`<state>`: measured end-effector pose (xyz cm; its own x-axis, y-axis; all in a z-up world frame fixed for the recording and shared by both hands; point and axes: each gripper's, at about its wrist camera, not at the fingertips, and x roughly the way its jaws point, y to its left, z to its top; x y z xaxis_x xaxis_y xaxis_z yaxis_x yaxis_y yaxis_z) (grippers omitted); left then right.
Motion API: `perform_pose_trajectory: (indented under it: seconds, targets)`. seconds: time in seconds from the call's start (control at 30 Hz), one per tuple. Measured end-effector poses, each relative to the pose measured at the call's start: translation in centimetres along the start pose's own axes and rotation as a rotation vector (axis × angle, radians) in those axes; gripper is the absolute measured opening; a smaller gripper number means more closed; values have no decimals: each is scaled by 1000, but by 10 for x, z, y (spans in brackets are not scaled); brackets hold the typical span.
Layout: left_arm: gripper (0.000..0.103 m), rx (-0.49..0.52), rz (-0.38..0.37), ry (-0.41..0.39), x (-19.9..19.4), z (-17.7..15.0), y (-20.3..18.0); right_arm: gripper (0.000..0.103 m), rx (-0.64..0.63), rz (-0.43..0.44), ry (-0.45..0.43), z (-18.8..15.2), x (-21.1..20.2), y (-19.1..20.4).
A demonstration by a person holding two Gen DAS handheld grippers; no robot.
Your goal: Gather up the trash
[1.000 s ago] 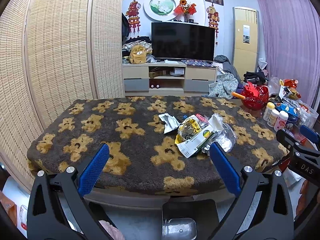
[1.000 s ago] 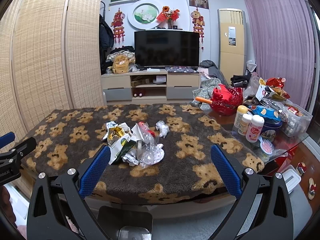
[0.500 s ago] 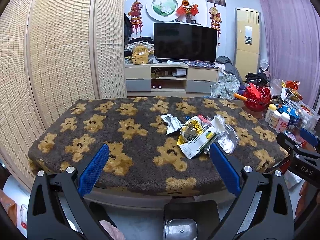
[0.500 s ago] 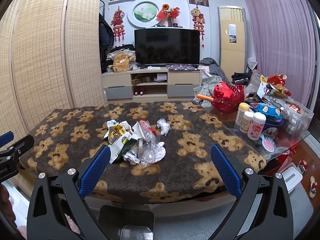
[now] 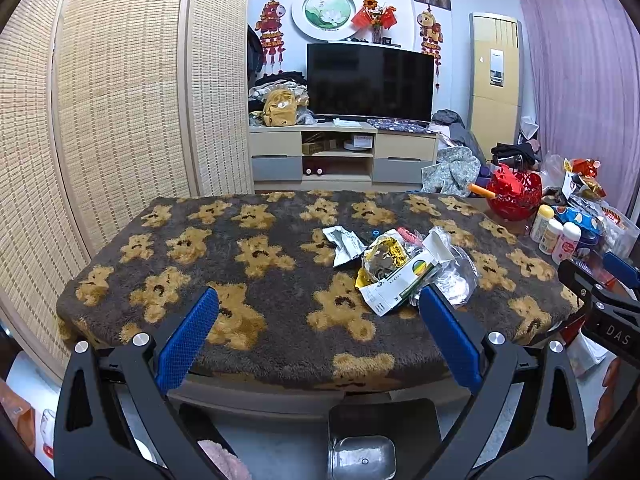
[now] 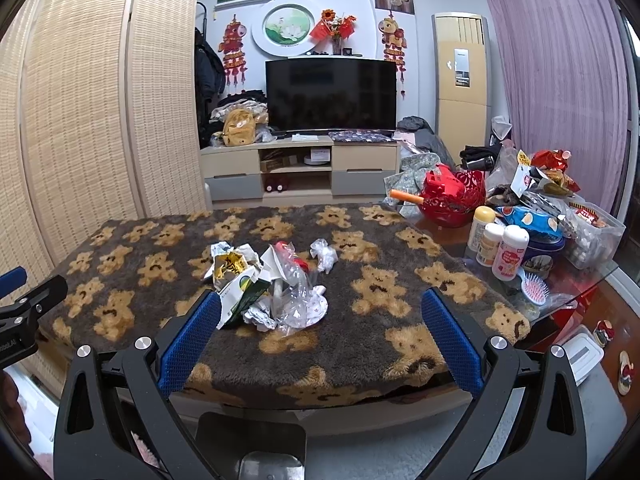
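You have not begun the collecting yet, as far as these views show: the trash pile (image 5: 408, 268) lies untouched right of centre in the left wrist view, and left of centre, low in the frame, in the right wrist view (image 6: 268, 284). It is a loose heap of a torn carton, a yellow foil wrapper, crumpled clear plastic and a white wrapper, with one small wad of white plastic (image 6: 325, 254) lying just apart from the heap toward the middle of the frame. All of it is left to pick up, and no bin or bag shows in either view (so where it goes cannot be told).

Your left hand-held gripper (image 5: 316, 344) is spread wide with nothing between its blue pads, held short of the near edge of the surface. Your right hand-held gripper (image 6: 316, 344) is just as wide open and empty, also back from the edge.

The surface (image 5: 256, 312) is covered by a dark plush cloth with tan bear figures. At its right end the bare top carries a red basket (image 6: 452, 200), small white bottles (image 6: 500, 246), snack bags and a pink hairbrush (image 6: 534, 282). Beyond stands a television (image 5: 370, 80) on a low cabinet, a woven folding screen (image 5: 120, 100) fills the left of the frame, and a purple curtain (image 6: 560, 80) hangs at the right.
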<state>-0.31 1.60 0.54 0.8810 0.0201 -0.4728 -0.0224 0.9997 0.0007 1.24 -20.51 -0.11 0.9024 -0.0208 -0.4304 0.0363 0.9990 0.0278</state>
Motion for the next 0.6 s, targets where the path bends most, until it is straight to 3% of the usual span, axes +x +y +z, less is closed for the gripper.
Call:
perform_pose_trajectory:
  seconds: [0.6]
  targets:
    - [95, -5, 3, 2, 1, 2, 4, 100, 30, -6, 27, -1, 3, -8]
